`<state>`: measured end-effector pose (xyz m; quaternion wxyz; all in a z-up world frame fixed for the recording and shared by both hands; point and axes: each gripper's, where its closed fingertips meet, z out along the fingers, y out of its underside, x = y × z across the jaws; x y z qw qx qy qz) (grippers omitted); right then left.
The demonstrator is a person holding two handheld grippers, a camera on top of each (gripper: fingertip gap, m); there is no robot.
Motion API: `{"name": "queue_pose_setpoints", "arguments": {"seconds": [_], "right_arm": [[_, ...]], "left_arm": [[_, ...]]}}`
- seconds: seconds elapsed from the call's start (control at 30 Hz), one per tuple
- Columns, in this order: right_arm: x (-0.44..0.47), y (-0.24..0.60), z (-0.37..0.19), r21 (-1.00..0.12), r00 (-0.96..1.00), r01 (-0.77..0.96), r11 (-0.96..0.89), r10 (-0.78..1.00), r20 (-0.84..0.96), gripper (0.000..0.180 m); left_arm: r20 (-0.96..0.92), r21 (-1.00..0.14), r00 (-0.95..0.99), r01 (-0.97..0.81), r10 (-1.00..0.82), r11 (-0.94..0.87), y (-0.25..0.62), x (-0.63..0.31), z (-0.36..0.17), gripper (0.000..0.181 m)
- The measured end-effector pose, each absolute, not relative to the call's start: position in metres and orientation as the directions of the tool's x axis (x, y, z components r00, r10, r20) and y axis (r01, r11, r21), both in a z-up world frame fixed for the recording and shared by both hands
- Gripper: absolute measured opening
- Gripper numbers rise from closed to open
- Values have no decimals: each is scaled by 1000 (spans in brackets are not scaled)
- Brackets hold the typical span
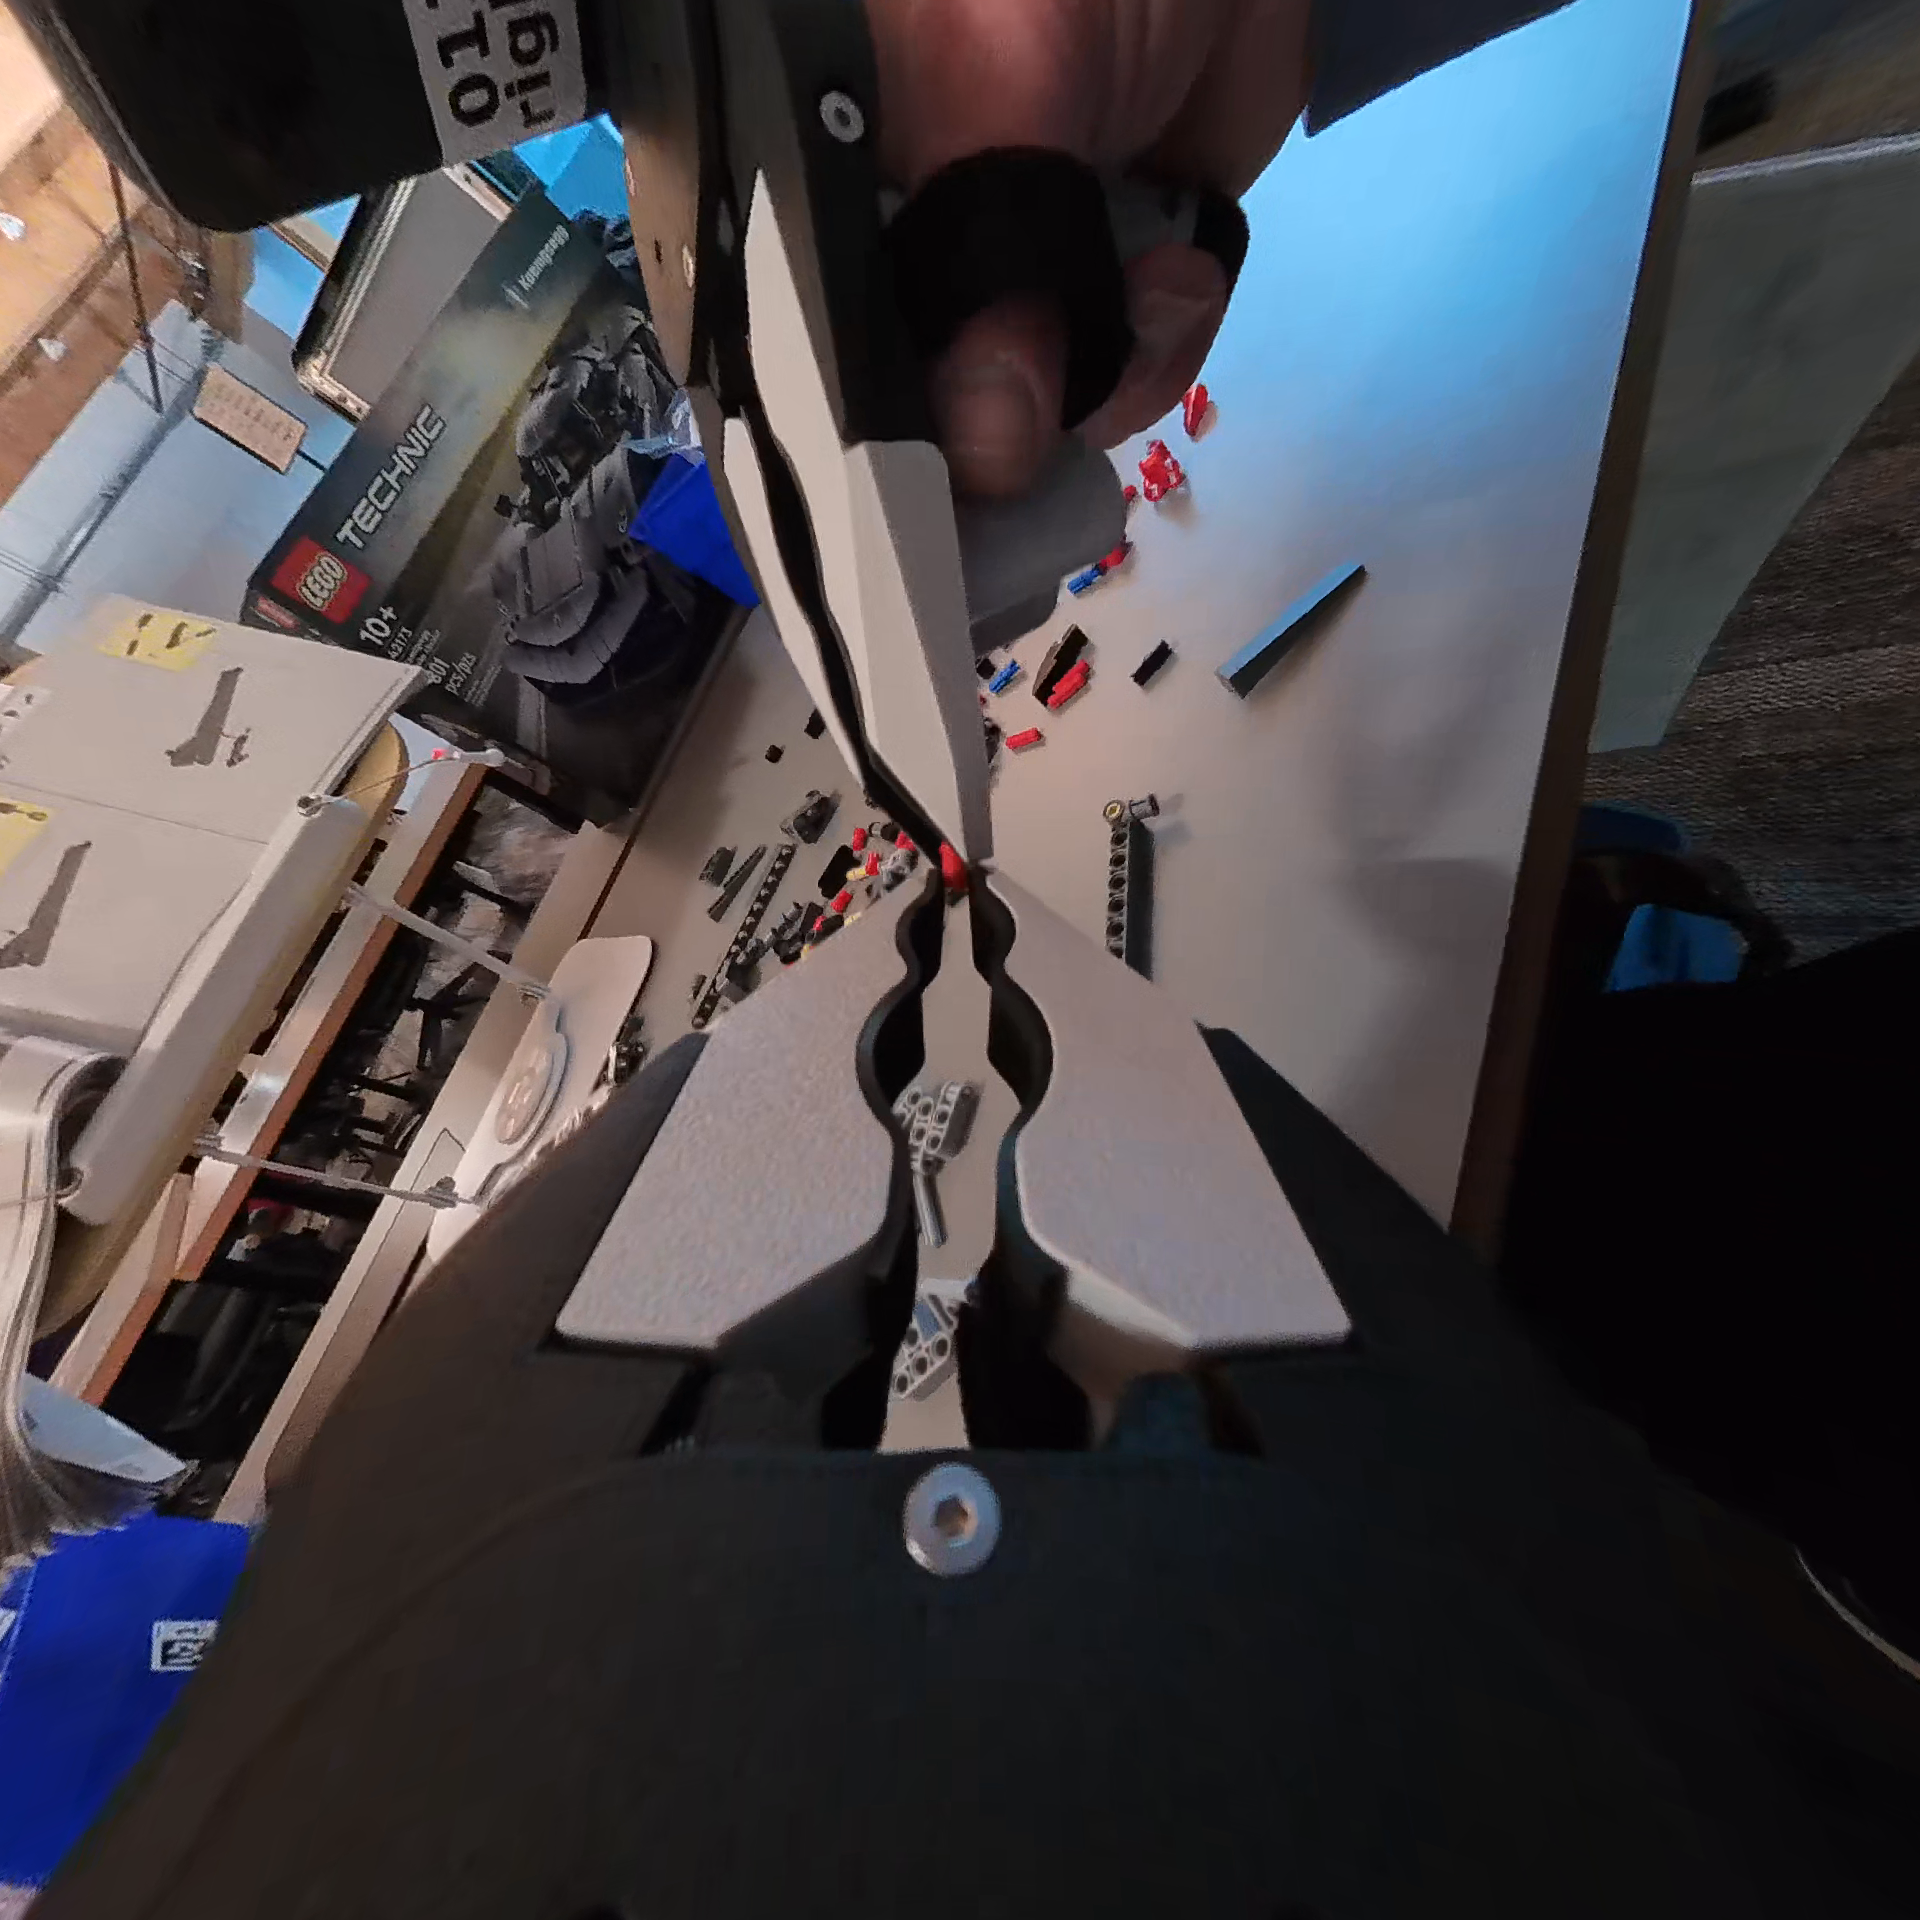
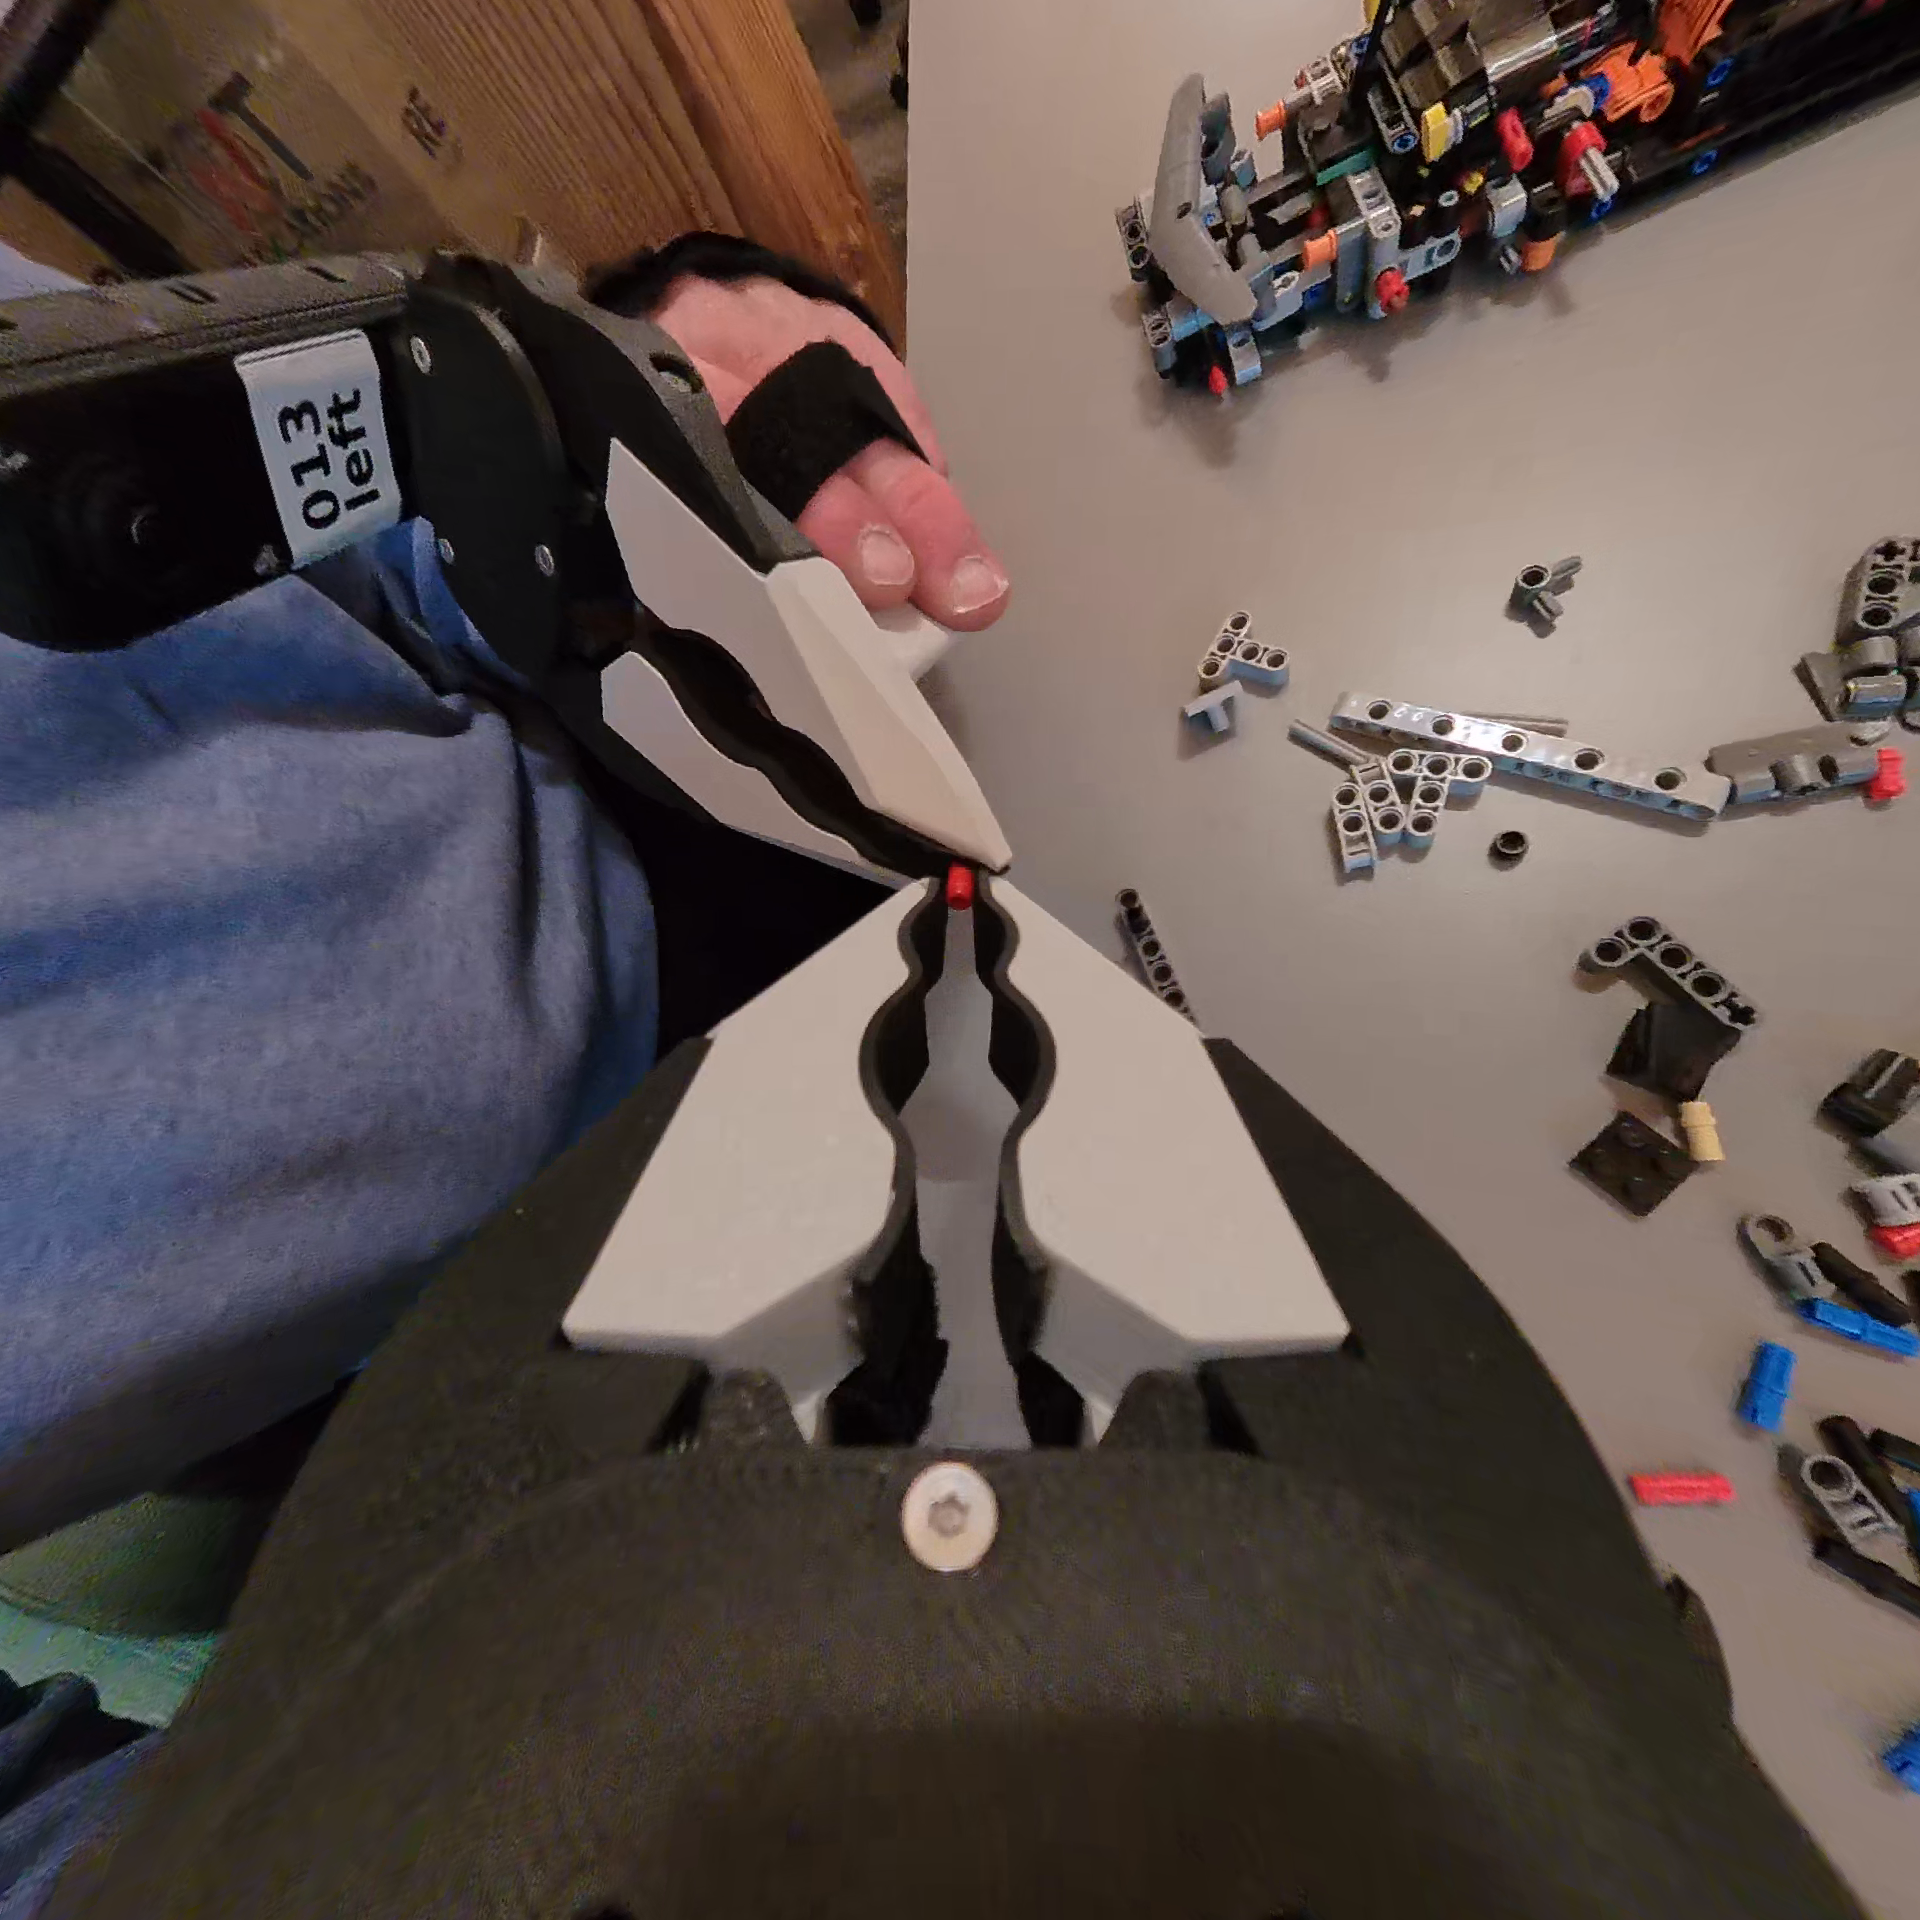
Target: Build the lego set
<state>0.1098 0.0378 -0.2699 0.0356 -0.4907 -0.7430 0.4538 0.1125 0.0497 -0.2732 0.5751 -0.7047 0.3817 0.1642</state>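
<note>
A small red pin (image 2: pixel 960 886) sits right where the two grippers meet tip to tip above the table edge. In the right wrist view, my right gripper (image 2: pixel 961 896) is shut on the pin, and the left gripper (image 2: pixel 971 857) comes in from the upper left with its tips closed against the pin's top. In the left wrist view, my left gripper (image 1: pixel 961 878) is closed on the same red pin (image 1: pixel 951 864), and the right gripper (image 1: pixel 971 847) reaches down from above. A partly built, many-coloured model (image 2: pixel 1455 156) lies on the grey table (image 2: pixel 1351 468) at the far right.
Loose pieces lie scattered on the table: a long grey beam (image 2: pixel 1527 753), grey connectors (image 2: pixel 1397 795), black and blue pins (image 2: pixel 1766 1382), a black beam (image 1: pixel 1127 883). The set's box (image 1: pixel 488 520) and an open instruction booklet (image 1: pixel 156 748) stand to the left. The person's blue sleeve (image 2: pixel 312 935) is close. The grippers are tip to tip, or close to it.
</note>
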Motion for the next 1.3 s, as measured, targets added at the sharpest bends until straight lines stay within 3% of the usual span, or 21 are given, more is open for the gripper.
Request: {"name": "queue_pose_setpoints", "arguments": {"seconds": [0.53,0.9,1.3], "right_arm": [[106,40,-259,-682,-415,731,-21,780,-468,2],[90,45,-237,-783,-399,618,-67,832,-386,7],[87,41,-236,-792,-416,605,-84,814,-405,3]], "left_arm": [[-742,-643,634,-765,-216,-36,51,109,-262,2],[-596,-795,787,-607,-157,-23,50,91,-242,2],[-591,-798,791,-602,-158,-25,51,91,-242,2]]}}
